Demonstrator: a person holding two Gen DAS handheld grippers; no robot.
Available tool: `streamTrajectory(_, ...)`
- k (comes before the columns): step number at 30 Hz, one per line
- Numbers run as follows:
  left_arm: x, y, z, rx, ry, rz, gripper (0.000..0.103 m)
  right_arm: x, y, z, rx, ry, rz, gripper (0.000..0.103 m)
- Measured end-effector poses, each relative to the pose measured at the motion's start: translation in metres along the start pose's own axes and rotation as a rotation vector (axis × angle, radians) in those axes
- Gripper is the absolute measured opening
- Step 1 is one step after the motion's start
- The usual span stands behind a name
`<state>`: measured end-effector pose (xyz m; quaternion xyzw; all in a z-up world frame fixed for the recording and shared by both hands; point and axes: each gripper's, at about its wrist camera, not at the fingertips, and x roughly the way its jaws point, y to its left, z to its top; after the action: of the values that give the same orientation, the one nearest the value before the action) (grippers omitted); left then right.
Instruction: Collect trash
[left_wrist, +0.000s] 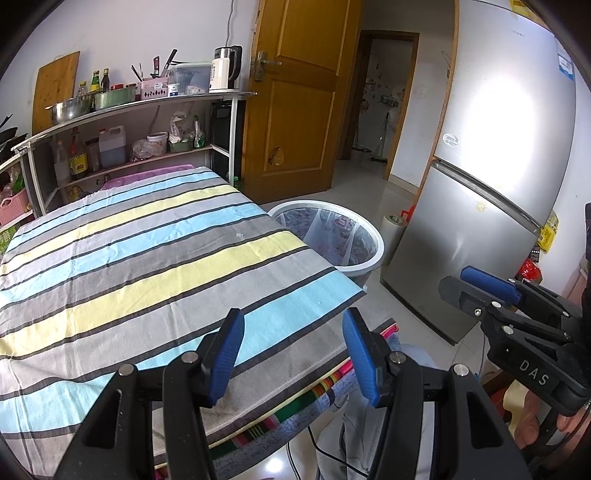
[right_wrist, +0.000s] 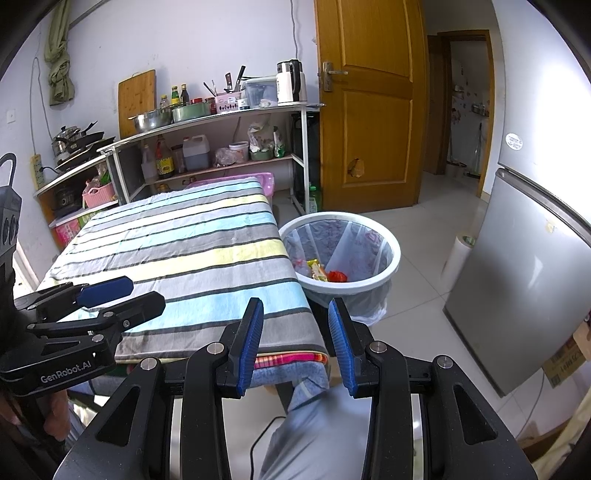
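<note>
Crumpled wrappers (right_wrist: 325, 273) — red, yellow — in bin (right_wrist: 391, 269).

Left gripper (left_wrist: 293, 354), right gripper (right_wrist: 295, 343): black frames, ribbed blue pads, silver pivot pins; "GenRobot.AI", "DAS" lettering.

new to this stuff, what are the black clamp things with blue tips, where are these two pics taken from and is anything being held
They are hand-held grippers, one in each of a person's hands, each with a camera looking along its fingers. One picture looks past the left gripper, with the right one at the edge; the other looks past the right gripper. Both stand open with nothing between the blue pads. Ahead is a table under a striped cloth, nearly bare apart from a tiny white speck. Beside it a white bin holds wrappers.
</note>
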<state>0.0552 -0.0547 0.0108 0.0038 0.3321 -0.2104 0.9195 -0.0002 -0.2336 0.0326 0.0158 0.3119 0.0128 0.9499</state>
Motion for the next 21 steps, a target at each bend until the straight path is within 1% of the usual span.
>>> streamTrajectory(11, -0.0004, -0.0030, -0.0012, 0.009, -0.006, 0.012, 0.058, 0.0005, -0.0001, 0.0010, 0.001, 0.001, -0.002, 0.038)
streamTrajectory(21, 0.0001, -0.0055, -0.0019, 0.012, 0.002, -0.005, 0.058, 0.0004, -0.0008, -0.0013, 0.006, 0.004, -0.003, 0.038)
